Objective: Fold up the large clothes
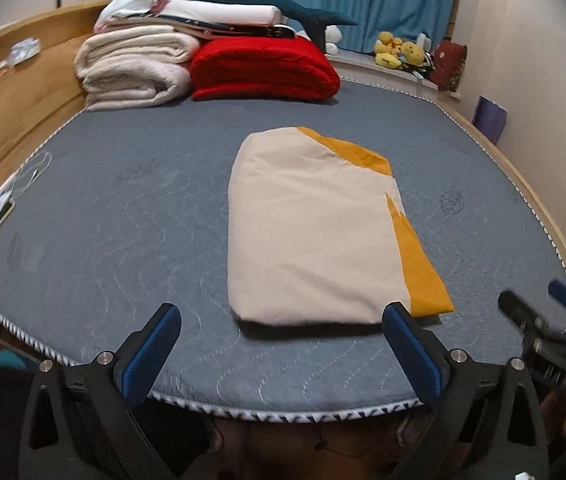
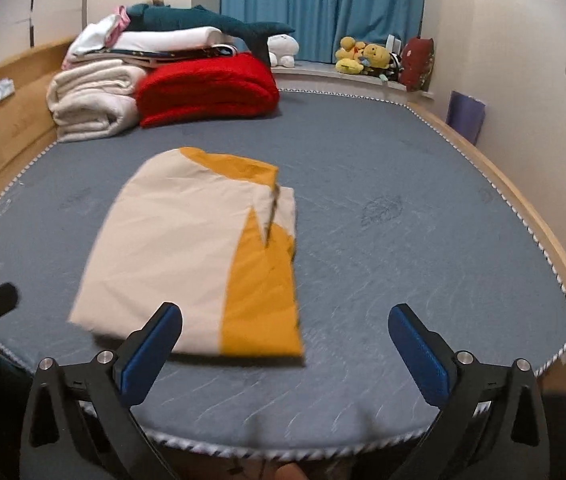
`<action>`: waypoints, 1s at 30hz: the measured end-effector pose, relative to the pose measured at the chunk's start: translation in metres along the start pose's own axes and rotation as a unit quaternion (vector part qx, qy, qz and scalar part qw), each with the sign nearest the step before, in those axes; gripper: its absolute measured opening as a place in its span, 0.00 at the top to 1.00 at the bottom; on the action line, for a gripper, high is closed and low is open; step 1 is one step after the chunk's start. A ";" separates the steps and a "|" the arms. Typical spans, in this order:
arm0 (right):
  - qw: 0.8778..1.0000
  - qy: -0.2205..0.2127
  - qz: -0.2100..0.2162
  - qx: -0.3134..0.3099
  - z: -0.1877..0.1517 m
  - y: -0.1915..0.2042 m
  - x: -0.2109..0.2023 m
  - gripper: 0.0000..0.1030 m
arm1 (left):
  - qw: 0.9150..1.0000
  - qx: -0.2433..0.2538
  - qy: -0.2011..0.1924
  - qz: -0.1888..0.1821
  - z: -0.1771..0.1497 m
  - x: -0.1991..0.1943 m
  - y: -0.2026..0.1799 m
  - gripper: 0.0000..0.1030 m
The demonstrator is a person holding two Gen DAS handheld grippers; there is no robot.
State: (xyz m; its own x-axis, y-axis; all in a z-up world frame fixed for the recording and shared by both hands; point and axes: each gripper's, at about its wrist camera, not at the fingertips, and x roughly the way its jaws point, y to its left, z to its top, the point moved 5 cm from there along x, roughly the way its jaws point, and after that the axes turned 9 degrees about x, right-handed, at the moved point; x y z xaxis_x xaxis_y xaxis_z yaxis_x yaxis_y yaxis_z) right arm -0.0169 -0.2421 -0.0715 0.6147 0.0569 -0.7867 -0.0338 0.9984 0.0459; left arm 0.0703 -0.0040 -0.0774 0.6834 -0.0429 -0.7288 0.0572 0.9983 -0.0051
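Cream-and-yellow cover (image 1: 315,232) sits folded into neat rectangle mid-mattress (image 1: 123,208), well short of blanket stack (image 1: 139,64). My left gripper (image 1: 283,344) and right gripper (image 2: 285,344) both spread wide, holding nothing, near mattress front edge. Looks basically done imo, maybe one tidy-up left.
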 end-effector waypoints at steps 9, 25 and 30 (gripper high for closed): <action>1.000 -0.006 0.014 -0.009 -0.029 0.017 -0.008 0.00 | 1.000 -0.011 0.002 0.018 -0.033 0.011 0.004 0.01; 0.999 -0.011 0.016 -0.032 -0.027 0.031 0.015 0.00 | 1.000 -0.007 -0.001 0.010 -0.033 0.019 -0.001 0.01; 0.999 -0.012 0.014 -0.033 -0.026 0.030 0.018 0.00 | 1.000 -0.009 0.001 0.006 -0.035 0.020 -0.001 0.01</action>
State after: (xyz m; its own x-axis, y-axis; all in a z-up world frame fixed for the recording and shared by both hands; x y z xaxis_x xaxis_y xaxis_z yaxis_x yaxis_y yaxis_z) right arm -0.0271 -0.2110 -0.1000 0.6314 0.0853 -0.7707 -0.1028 0.9944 0.0259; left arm 0.0585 -0.0046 -0.1155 0.6831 -0.0301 -0.7297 0.0357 0.9993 -0.0078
